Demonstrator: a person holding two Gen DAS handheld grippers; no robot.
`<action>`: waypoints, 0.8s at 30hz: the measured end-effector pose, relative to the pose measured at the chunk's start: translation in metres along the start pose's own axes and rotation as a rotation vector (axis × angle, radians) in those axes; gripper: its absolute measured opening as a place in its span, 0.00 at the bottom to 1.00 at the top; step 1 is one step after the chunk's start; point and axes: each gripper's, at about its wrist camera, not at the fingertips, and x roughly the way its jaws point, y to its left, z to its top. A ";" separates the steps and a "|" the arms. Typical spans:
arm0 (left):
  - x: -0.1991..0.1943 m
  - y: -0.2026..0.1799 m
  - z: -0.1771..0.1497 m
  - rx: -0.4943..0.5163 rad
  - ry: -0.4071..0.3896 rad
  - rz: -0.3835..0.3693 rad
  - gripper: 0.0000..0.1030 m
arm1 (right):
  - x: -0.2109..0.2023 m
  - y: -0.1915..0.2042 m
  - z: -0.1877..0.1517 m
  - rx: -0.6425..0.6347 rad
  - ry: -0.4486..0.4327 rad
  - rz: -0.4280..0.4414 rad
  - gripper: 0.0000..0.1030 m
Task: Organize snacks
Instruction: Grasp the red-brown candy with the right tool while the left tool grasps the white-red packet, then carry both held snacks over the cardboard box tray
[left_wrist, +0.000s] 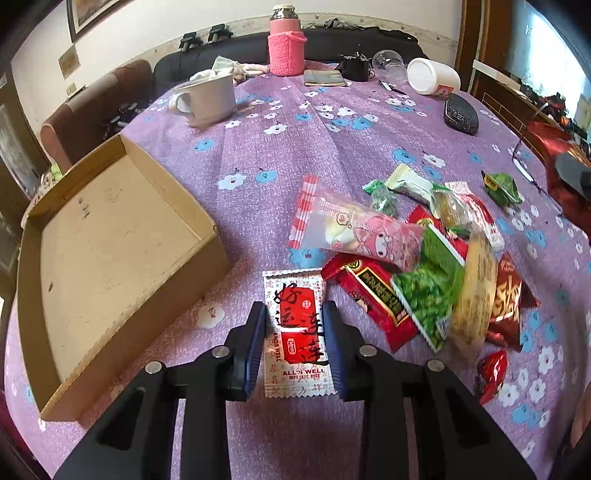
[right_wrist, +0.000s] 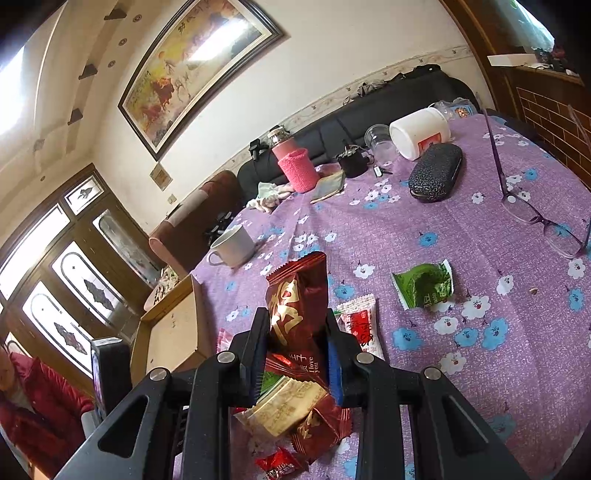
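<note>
The table (left_wrist: 332, 147), under a purple flowered cloth, carries a shallow cardboard box (left_wrist: 122, 236) on its left side, with nothing visible inside it, and a loose heap of snack packets (left_wrist: 417, 266) on its right. At the far edge stand a white mug (left_wrist: 210, 99) and a pink-sleeved flask (left_wrist: 286, 48), well apart from the work.

The risk at the heap looks greatest: the packets overlap, so lifting one could drag its neighbours and scatter them toward the table edge. In the right wrist view the dark red packet (right_wrist: 295, 314) stands up between the fingers of the right gripper (right_wrist: 295, 350), which appear closed against its sides; the slick foil could slide out if the grip is only on the crimped skin. A gold-and-cream packet (right_wrist: 284, 406) lies just under it and may catch.

The left gripper (left_wrist: 295, 343) has its blue pads on either side of the white-and-red packet (left_wrist: 295, 332), touching or nearly touching its long edges; I cannot tell for certain that it is clamped. The packet lies flat on the cloth just beside the box's near corner. Pinched by its thin edges, it could buckle and slip free on the way over the box wall.

A small green packet (right_wrist: 423, 286) lies alone, apart from both grippers.
</note>
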 end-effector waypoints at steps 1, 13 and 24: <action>-0.001 0.001 -0.001 -0.004 0.001 -0.009 0.29 | 0.001 0.000 0.000 -0.004 0.001 0.000 0.29; -0.020 0.017 -0.007 -0.044 -0.023 -0.086 0.29 | 0.006 0.007 -0.005 -0.036 0.013 -0.004 0.29; -0.050 0.020 -0.007 -0.029 -0.093 -0.128 0.29 | 0.010 0.003 -0.006 -0.030 0.014 -0.011 0.29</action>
